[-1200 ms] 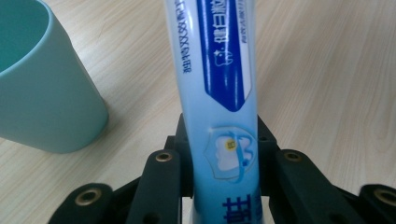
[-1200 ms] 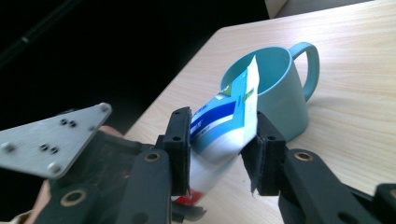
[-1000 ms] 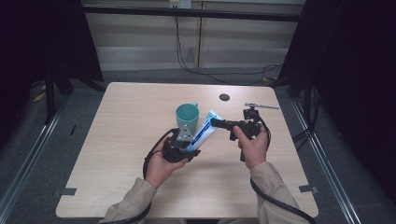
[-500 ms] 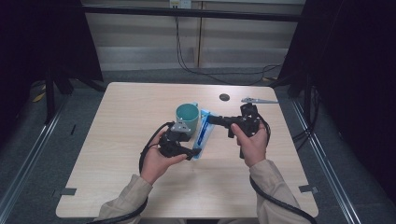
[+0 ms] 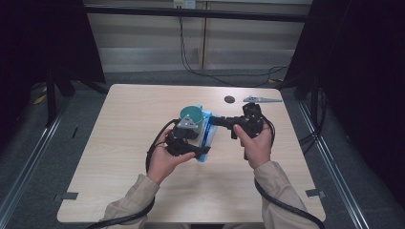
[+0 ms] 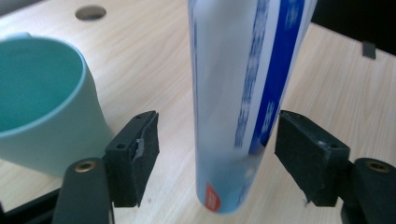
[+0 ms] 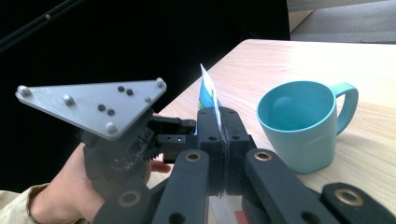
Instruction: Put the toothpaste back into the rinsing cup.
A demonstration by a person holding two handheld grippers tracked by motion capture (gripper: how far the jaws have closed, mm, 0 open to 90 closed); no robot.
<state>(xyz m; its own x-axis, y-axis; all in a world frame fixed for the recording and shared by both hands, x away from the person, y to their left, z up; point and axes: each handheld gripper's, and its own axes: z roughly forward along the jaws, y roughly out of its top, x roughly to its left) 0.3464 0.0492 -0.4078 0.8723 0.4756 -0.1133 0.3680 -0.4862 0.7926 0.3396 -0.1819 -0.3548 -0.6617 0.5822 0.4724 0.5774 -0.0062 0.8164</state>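
A blue and white toothpaste tube [image 5: 206,135] [image 6: 243,93] lies slanted beside a teal mug [image 5: 191,113] [image 6: 42,98] [image 7: 299,123] at mid table. My right gripper [image 5: 214,120] [image 7: 219,126] is shut on the tube's flat crimped end [image 7: 208,93], which sticks up between its jaws. My left gripper [image 5: 203,150] [image 6: 215,144] is open, its jaws standing either side of the tube's cap end with gaps on both sides. In the right gripper view the left hand and its grey plate [image 7: 93,105] sit just beyond the tube.
A dark round hole [image 5: 229,99] [image 6: 90,12] and a loose grey three-cornered plate [image 5: 261,99] lie at the table's back right. Black cables trail from both grippers toward the front table edge [image 5: 191,220]. Bare wood stretches to the left and front.
The left hand has shifted slightly left and lower, its jaws now pointing right around the tube's cap end. The right gripper has kept its hold and barely moved.
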